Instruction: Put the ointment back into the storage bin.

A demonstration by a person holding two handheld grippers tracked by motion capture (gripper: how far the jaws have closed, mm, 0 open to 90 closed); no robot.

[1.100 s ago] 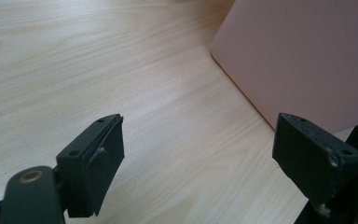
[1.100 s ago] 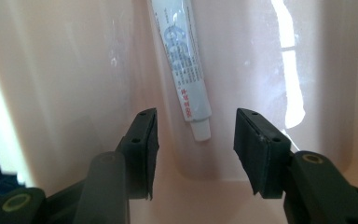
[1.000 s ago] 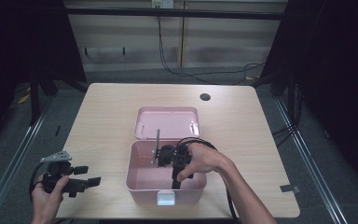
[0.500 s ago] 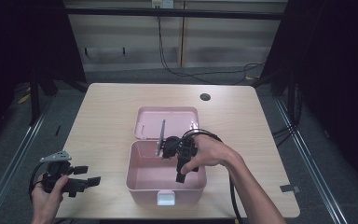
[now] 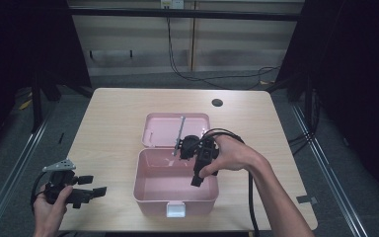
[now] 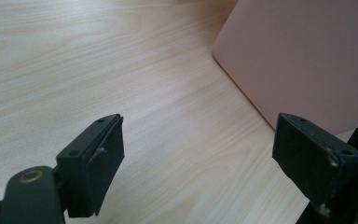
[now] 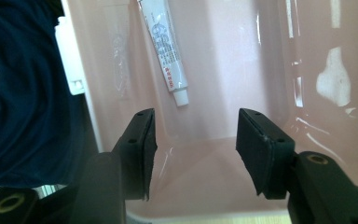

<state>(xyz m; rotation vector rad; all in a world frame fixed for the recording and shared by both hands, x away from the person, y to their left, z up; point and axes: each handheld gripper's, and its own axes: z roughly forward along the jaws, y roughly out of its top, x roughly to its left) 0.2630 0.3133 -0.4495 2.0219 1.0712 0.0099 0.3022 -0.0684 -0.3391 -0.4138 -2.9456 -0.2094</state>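
A white tube point(image 7: 164, 44) was seen lying inside the pink box point(image 5: 148, 193), beyond the parted, empty right gripper point(image 7: 193, 149); the left gripper point(image 6: 196, 154) was held spread beside the box.

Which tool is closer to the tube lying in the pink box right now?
The right tool. It hangs over the pink box, jaws open and aimed down at the tube inside. The left tool is open over the table, outside the box's left wall.
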